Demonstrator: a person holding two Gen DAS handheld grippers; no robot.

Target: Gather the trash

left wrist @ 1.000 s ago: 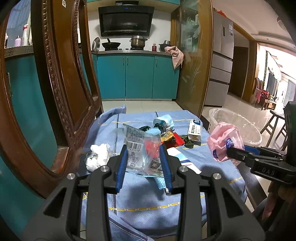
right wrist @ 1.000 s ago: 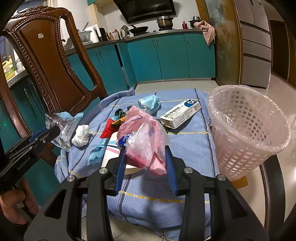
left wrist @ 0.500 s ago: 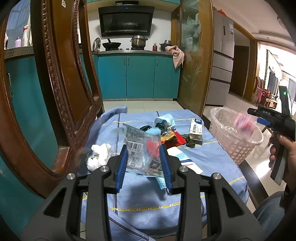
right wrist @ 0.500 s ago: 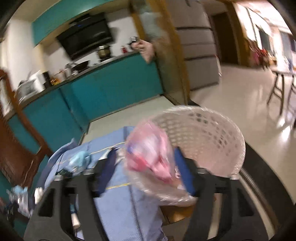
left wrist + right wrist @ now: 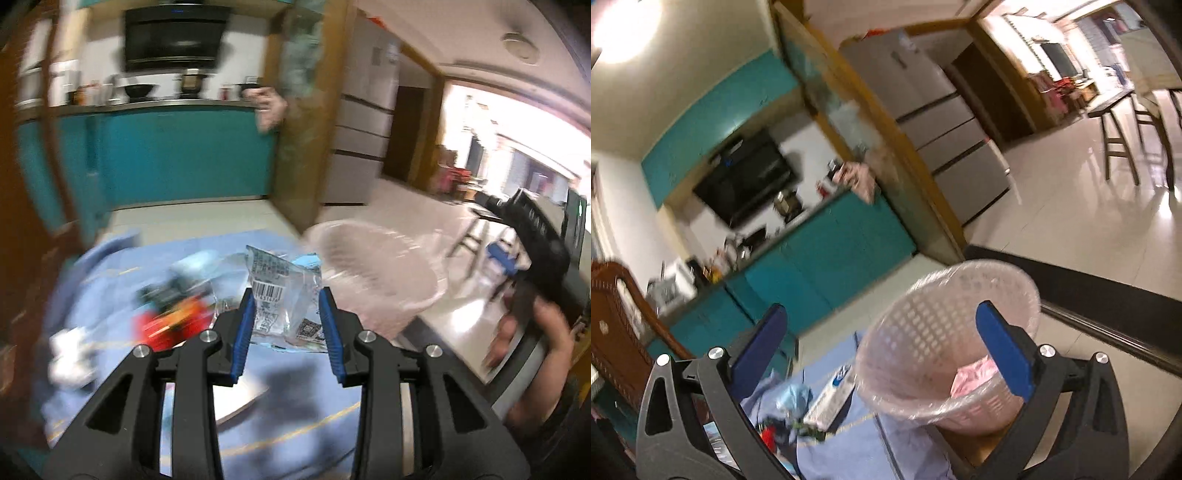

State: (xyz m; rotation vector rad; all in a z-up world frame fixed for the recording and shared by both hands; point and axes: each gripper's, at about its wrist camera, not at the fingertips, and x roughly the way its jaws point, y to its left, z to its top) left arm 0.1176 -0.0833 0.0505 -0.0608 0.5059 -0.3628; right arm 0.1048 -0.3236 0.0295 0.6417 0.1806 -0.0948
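Note:
My left gripper [image 5: 287, 325] is shut on a clear plastic wrapper [image 5: 284, 295] with a barcode, held above the blue tablecloth [image 5: 295, 406] and just left of the white lined basket [image 5: 373, 273]. My right gripper [image 5: 882, 343] is open and empty, tilted, above the basket [image 5: 923, 325]. The pink bag [image 5: 975, 373] lies inside the basket. The right gripper also shows in the left wrist view [image 5: 532, 236], held in a hand right of the basket.
More trash lies on the cloth: a red wrapper [image 5: 166, 325], white crumpled tissue [image 5: 68, 350], a light blue mask [image 5: 794, 397] and a white box [image 5: 831, 395]. A carved wooden chair [image 5: 620, 314] stands left. Teal kitchen cabinets [image 5: 177, 155] are behind.
My right gripper opened and the pink bag dropped into the basket; the gripper has lifted and tilted. My left gripper has swung right toward the basket with the clear wrapper.

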